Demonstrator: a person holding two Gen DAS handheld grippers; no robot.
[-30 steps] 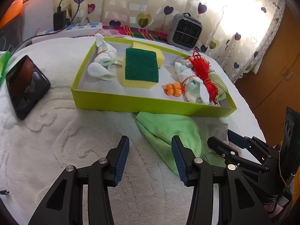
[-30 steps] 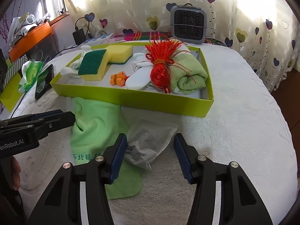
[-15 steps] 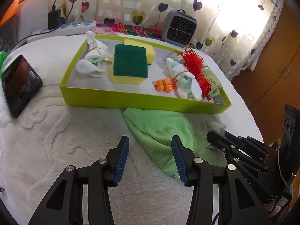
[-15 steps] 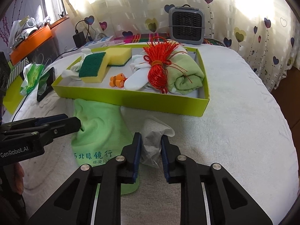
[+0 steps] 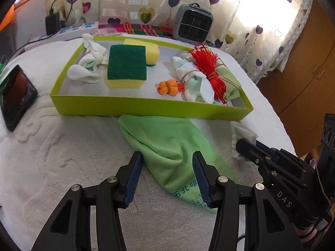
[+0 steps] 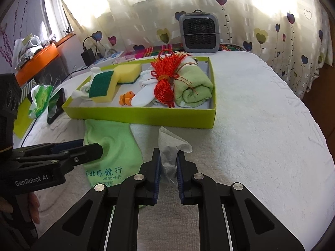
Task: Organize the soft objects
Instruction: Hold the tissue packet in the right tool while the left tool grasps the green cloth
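Since 1 second ago: right gripper closed from wide apart onto the grey-white pouch, pads now clamped on its lower half; left gripper shifted over the green cloth, jaws opening, cloth fold lying between the pads but not pressed. Pouch location: on the white towel-covered surface, just in front of the yellow-green tray, upper corner standing free above the right pads. Cloth location: flat on the same surface, far edge touching or tucked under the tray's front wall, printed end nearest the left gripper. Tray contents: 2 sponges, sock bundles, red tassel, rolled green towel, small orange piece. Handling, judged: pouch light, limp, crumples under the pads, so likely to sag or slip if pinched at an edge only; hold low and central as now. Cloth thin, soft, very light, likely to drape and drag; pinch at the raised fold between the left pads rather than at a flat edge. No fragile parts apparent on either item.
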